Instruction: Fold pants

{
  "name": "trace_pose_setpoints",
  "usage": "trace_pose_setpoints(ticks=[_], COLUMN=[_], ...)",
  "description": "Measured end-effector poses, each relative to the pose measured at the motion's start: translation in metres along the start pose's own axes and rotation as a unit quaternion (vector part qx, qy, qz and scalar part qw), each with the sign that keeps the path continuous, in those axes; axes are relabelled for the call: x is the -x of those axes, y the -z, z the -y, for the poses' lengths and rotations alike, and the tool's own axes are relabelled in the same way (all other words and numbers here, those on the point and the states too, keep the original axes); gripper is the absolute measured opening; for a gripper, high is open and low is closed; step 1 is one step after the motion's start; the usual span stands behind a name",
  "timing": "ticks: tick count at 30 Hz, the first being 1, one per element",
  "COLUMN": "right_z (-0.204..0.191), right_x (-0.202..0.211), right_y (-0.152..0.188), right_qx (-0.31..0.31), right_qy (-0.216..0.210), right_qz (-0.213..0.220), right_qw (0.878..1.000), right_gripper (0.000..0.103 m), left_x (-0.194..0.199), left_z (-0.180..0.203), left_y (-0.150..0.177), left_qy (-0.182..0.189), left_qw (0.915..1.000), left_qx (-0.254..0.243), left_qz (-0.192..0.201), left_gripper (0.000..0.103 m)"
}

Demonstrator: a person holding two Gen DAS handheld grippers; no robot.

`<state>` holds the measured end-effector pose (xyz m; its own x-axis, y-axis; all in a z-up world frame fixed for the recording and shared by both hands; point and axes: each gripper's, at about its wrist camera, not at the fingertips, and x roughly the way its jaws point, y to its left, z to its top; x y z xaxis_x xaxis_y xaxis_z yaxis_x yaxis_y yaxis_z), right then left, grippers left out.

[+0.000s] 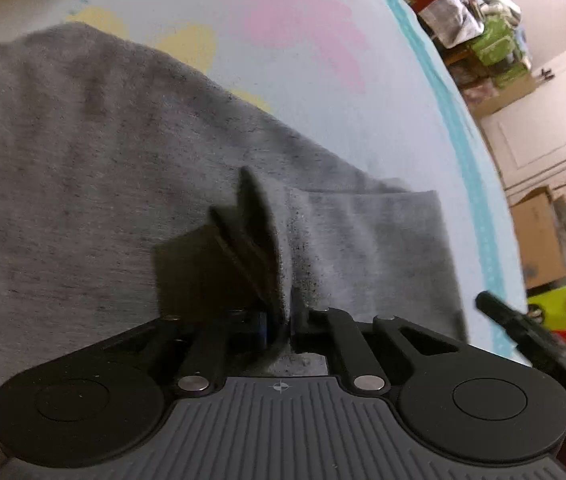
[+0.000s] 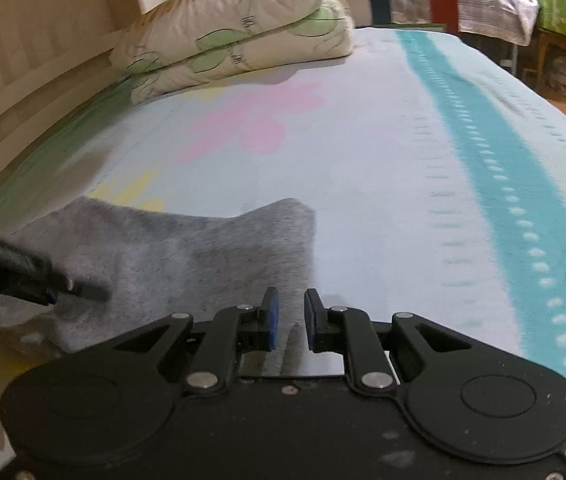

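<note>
Grey pants [image 1: 83,168] lie flat on a pale blue bed sheet [image 1: 323,92]. My left gripper [image 1: 279,240] is shut on a raised pinch of the grey cloth; only its dark left finger [image 1: 251,216] shows, as the cloth hides the other. In the right wrist view the pants [image 2: 187,248] end at a cuff-like corner. My right gripper [image 2: 291,320] has its blue pads [image 2: 273,320] close together on the pants' right edge, with a ridge of cloth between them. The left gripper [image 2: 91,292] reaches onto the pants from the left. The right gripper [image 1: 495,308] shows at the right edge.
A folded floral quilt [image 2: 243,28] lies at the far end of the bed by a wooden side panel [image 2: 23,80]. A teal stripe [image 2: 503,184] runs along the sheet [image 2: 363,160]. Cardboard boxes [image 1: 539,236] and stacked clutter [image 1: 495,44] stand beyond the bed's edge.
</note>
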<state>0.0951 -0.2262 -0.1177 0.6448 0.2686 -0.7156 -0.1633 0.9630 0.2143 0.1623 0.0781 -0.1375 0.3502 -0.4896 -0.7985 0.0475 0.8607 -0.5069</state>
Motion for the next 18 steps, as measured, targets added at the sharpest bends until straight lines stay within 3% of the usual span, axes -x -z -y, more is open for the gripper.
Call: trace_pose_setpoints(ticks=[8, 12, 15, 18], right_z=[-0.018, -0.034, -0.042, -0.040], right_x=[-0.002, -0.011, -0.034, -0.036], right_y=[0.003, 0.009, 0.022, 0.021], right_qx=[0.035, 0.068, 0.107, 0.101], right_qy=[-0.025, -0.044, -0.023, -0.027], right_qz=[0.002, -0.022, -0.091, -0.098], right_qw=[0.999, 0.996, 0.990, 0.990], right_gripper=[0.017, 0.017, 0.016, 0.016], left_x=[0.042, 0.031, 0.016, 0.016], left_z=[-0.002, -0.015, -0.019, -0.027], left_y=[-0.010, -0.012, -0.011, -0.009], left_qy=[-0.023, -0.020, -0.039, -0.036], left_qw=[0.9974, 0.9994, 0.9992, 0.9993], left_qx=[-0.044, -0.019, -0.011, 0.011], left_qz=[0.052, 0.023, -0.003, -0.009], left_gripper=[0.008, 0.009, 0.011, 0.016])
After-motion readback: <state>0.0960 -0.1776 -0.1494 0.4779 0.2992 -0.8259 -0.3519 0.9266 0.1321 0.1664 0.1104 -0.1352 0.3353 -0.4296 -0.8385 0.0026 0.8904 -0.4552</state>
